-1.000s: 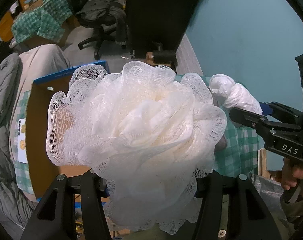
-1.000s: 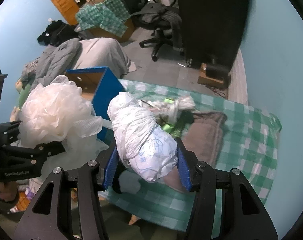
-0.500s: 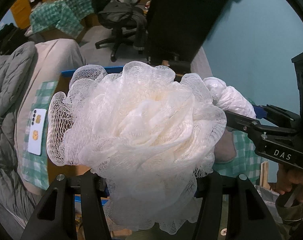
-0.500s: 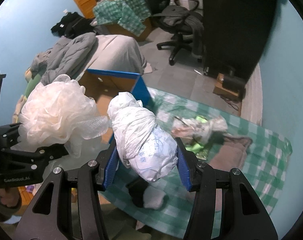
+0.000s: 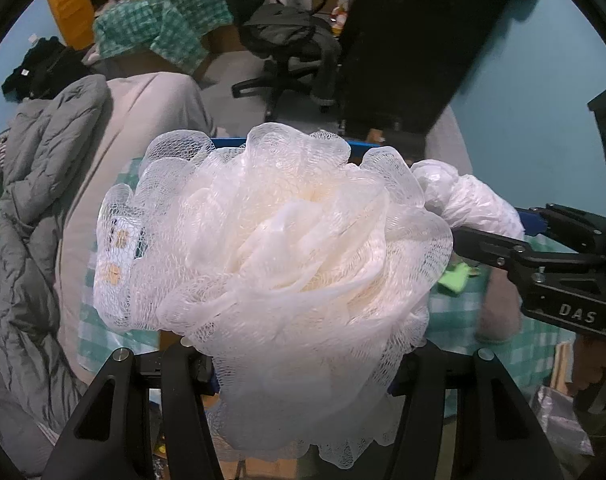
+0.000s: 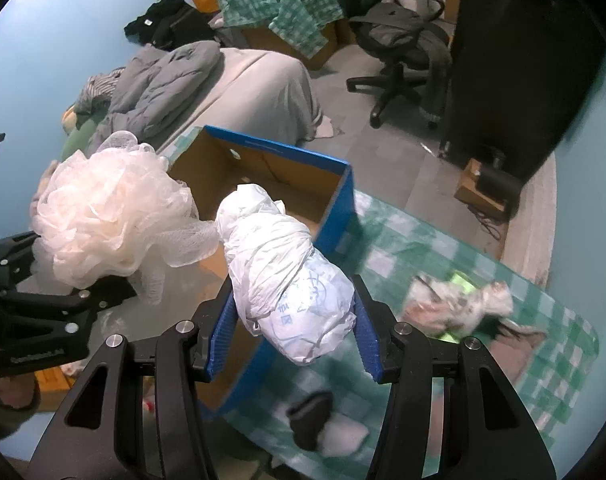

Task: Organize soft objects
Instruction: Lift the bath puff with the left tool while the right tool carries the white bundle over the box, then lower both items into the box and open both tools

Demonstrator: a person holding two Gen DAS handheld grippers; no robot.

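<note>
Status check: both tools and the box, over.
Left tool shut on mesh bath puff. Right tool shut on white plastic bundle. Both over the open blue box; nothing blocking.

The white mesh bath sponge [image 5: 271, 264] hides most of the blue-edged cardboard box [image 5: 231, 143] in the left wrist view. On the green checked cloth [image 6: 415, 240], the small patterned bundle [image 6: 459, 300] and black-and-white sock [image 6: 323, 426] are motion-blurred.

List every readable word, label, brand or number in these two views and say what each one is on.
"DAS": white letters on the black body of the right tool, seen from the left wrist view.
Embossed wording on the left tool: too faint to read.
Blue print on the white plastic bag bundle: crumpled, unreadable.
White strip on the blue cardboard box: too small to read.
</note>
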